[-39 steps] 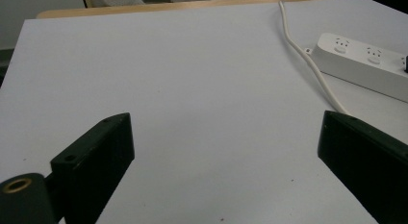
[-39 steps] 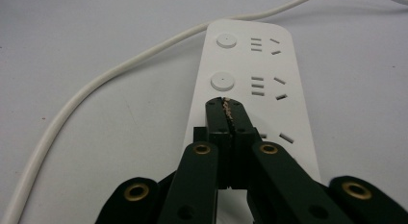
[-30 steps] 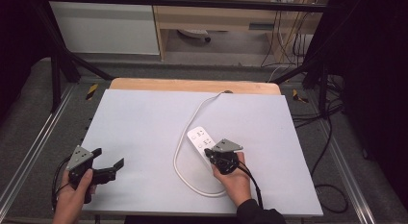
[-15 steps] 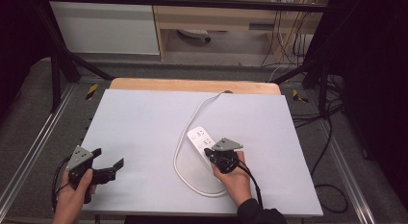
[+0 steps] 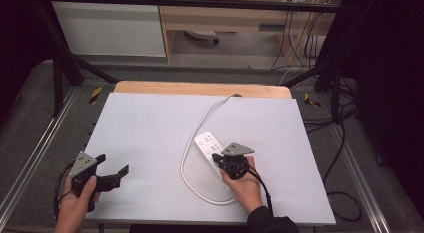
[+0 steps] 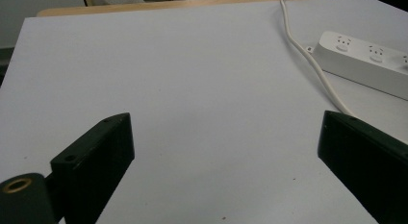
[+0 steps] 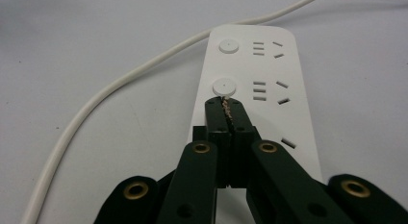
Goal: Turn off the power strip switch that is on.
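Observation:
A white power strip point(image 5: 209, 144) lies on the white tabletop point(image 5: 150, 123), right of centre, and its white cable point(image 5: 186, 165) loops left and runs to the table's back edge. My right gripper point(image 5: 218, 157) is shut with nothing between its fingers. In the right gripper view its tips point(image 7: 224, 104) rest over the power strip point(image 7: 293, 75), right at the edge of the second round button point(image 7: 224, 85). My left gripper point(image 5: 112, 164) stands open above the front left of the table, with nothing between its fingers point(image 6: 96, 147). The power strip point(image 6: 370, 60) and the cable point(image 6: 308, 56) lie off to its right.
A wooden strip point(image 5: 200, 88) runs along the table's back edge. Metal frame rails point(image 5: 35, 158) flank both sides of the table. Dark cables point(image 5: 345, 138) trail on the floor at the right. A white cabinet point(image 5: 110, 28) stands behind the table.

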